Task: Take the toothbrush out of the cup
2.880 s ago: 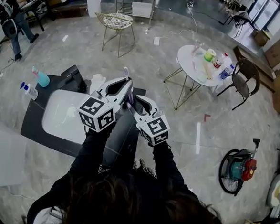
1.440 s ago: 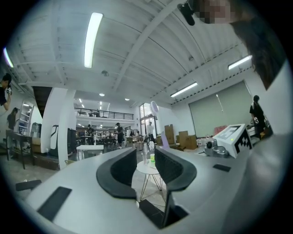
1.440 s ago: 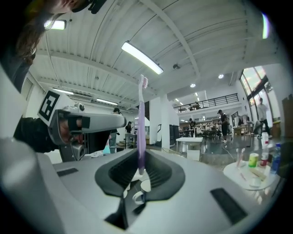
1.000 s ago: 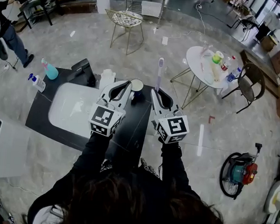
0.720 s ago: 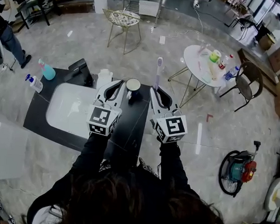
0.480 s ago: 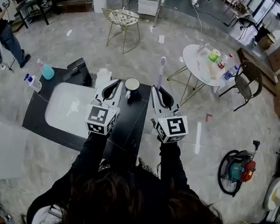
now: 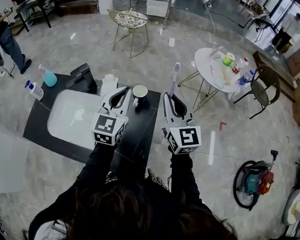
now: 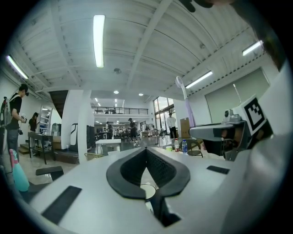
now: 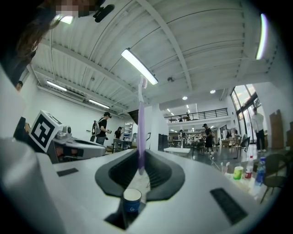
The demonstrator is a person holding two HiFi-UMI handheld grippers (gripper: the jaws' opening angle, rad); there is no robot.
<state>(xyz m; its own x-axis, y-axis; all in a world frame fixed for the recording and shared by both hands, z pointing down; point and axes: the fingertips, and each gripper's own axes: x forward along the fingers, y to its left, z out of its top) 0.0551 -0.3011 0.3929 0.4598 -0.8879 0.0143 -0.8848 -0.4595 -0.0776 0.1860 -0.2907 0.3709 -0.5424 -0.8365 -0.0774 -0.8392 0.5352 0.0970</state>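
Purple toothbrush (image 7: 174,78) held upright by its lower end in right hand-held gripper (image 7: 170,97), clear of the cup (image 7: 139,92); cup stood on dark bench (image 7: 141,137), just beside left hand-held gripper (image 7: 125,91), jaws pressed together, empty

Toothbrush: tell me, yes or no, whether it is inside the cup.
No, the toothbrush stands upright, clamped in the right gripper, apart from the cup.

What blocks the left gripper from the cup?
Nothing visible, so probably yes: the cup stands on the counter beside the left gripper; the toothbrush is out, held in the right gripper. The shut left jaws must open first.
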